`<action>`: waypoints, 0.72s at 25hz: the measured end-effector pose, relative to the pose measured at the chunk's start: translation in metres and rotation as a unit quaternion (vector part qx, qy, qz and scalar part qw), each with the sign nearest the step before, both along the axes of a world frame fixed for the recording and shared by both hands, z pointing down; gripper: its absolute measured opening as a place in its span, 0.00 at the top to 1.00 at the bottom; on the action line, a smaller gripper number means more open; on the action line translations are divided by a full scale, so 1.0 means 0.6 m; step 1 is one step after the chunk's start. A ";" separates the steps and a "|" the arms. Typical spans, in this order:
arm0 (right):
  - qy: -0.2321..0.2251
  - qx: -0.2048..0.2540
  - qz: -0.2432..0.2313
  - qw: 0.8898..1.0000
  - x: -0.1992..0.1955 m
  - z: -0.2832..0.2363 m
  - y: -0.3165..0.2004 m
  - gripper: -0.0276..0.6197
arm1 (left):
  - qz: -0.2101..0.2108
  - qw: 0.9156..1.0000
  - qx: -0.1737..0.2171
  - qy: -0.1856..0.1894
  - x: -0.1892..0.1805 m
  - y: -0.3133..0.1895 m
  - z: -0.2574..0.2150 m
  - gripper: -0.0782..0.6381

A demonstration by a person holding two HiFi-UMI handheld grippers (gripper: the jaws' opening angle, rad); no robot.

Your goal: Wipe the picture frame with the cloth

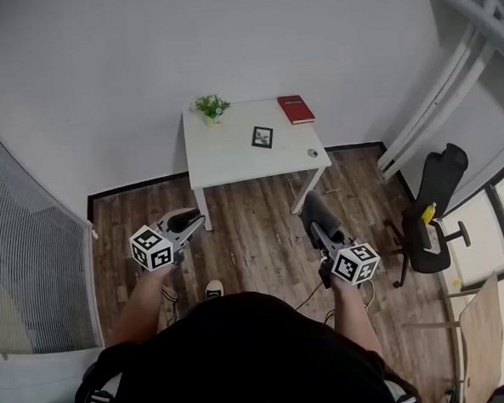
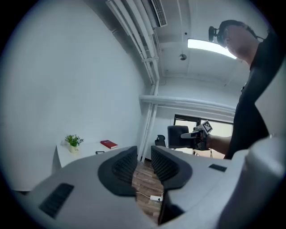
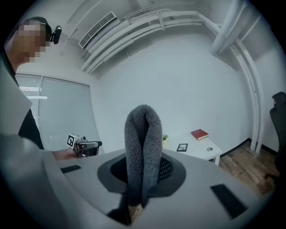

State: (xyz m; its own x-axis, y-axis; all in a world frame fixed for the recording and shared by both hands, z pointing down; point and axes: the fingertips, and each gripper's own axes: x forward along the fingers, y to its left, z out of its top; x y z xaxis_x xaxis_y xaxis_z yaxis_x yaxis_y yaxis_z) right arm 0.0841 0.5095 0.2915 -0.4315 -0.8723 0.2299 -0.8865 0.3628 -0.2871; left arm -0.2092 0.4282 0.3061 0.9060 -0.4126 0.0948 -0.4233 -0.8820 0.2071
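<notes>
A small black picture frame (image 1: 262,137) stands on the white table (image 1: 224,160) ahead of me, and it also shows as a picture frame (image 3: 182,147) in the right gripper view. My right gripper (image 1: 318,220) is shut on a folded grey fuzzy cloth (image 3: 143,134), which sticks up between the jaws. That cloth (image 1: 310,203) hangs over the wooden floor, well short of the table. My left gripper (image 1: 192,217) is held at the left, also short of the table. Its jaws stand a narrow gap apart with nothing between them (image 2: 144,154).
On the table are a potted plant (image 1: 212,107), a red book (image 1: 296,109) and a small round object (image 1: 312,153). A black office chair (image 1: 431,211) stands at the right. A cable lies on the wooden floor (image 2: 152,197).
</notes>
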 end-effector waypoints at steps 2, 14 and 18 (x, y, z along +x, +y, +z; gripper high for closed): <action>0.002 -0.003 0.001 1.000 -0.003 0.004 -0.006 0.88 | 0.003 1.000 0.007 -0.003 0.001 -0.011 -0.002 0.75; -0.020 0.000 0.037 0.999 -0.021 0.003 -0.110 0.88 | 0.030 0.999 0.019 0.003 -0.015 -0.128 -0.019 0.74; -0.024 0.001 0.042 0.999 -0.028 0.001 -0.154 0.88 | 0.033 0.999 0.022 0.009 -0.027 -0.181 -0.031 0.75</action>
